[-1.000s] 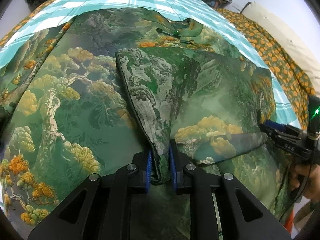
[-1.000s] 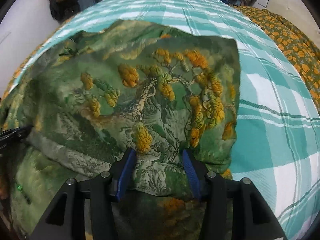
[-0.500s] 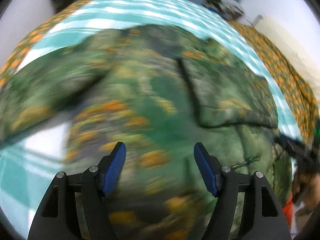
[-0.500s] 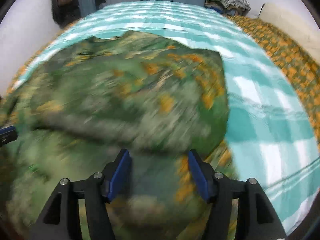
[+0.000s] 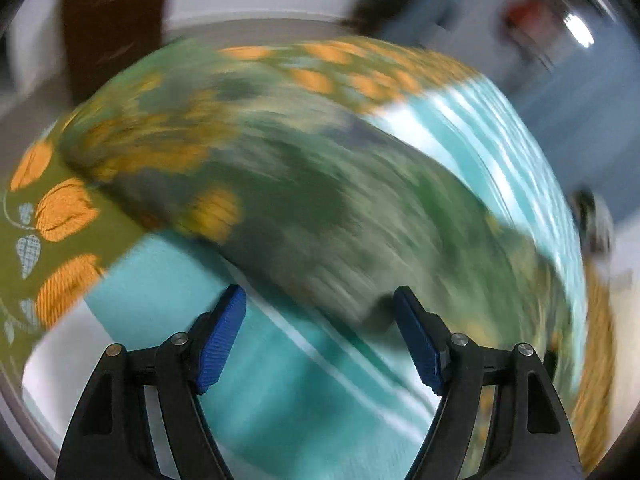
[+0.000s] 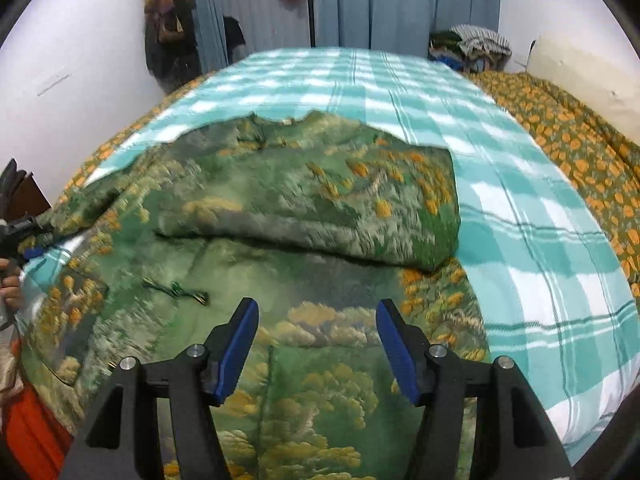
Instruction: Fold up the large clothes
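Observation:
A large green garment with a tree and orange blossom print (image 6: 312, 240) lies on the bed, its right side folded over onto the middle. My right gripper (image 6: 316, 332) is open and empty, just above the garment's near part. In the blurred left wrist view my left gripper (image 5: 320, 332) is open and empty over the teal plaid blanket (image 5: 280, 380), with the garment's left sleeve (image 5: 280, 184) stretched out ahead of it. The left gripper also shows at the left edge of the right wrist view (image 6: 20, 232).
The teal plaid blanket (image 6: 520, 220) covers the bed. An orange floral sheet (image 6: 580, 152) lies along the right side. A clothes pile (image 6: 472, 48) sits at the far end. Curtains and hanging clothes (image 6: 168, 32) are at the back wall.
My left gripper let go of the folded edge, opened, and swung left toward the sleeve. My right gripper drew back from the fold and stays open.

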{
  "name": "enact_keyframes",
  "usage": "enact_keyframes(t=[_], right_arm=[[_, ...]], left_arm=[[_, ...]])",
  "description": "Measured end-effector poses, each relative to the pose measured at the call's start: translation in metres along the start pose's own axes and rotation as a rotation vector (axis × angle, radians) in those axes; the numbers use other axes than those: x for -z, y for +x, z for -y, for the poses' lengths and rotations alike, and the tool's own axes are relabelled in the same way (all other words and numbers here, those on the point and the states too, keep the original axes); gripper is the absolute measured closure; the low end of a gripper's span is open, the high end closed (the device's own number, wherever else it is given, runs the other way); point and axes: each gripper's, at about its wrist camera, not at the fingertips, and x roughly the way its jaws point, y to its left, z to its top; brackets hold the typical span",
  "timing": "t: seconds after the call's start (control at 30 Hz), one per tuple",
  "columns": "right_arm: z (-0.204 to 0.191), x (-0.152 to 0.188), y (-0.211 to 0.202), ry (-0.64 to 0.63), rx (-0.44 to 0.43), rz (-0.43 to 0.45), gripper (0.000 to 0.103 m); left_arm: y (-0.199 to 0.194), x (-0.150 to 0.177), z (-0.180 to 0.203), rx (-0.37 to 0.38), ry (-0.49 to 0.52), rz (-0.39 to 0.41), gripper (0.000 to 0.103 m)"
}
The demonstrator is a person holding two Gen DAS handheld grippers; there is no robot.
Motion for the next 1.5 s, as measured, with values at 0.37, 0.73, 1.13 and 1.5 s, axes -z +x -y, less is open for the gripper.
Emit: enact_keyframes(t=[0.37,0.73,1.13,1.5], right_arm=[[-0.031,0.029,-0.008,-0.071,-0.048,-0.005,0.041],[-0.049,0.043,-0.004,-0.051,-0.130,-0.013,0.041],[-0.005,0.048,-0.015,0.084,-0.117,-0.015,0.041],[-0.032,-0.031,0.088,0.301,-0.484,-0.166,0.040]], left_arm=[[-0.043,0.001,0.069,-0.013,0.265,0.242,0.096],[-0.083,0.172,0.246,0.118,1.064,0.279,0.096],[-0.052,0.269,0.228,0.117,1.247,-0.030,0.038],[-0.078,0.254,0.178,0.177,0.976,-0.039,0.034]])
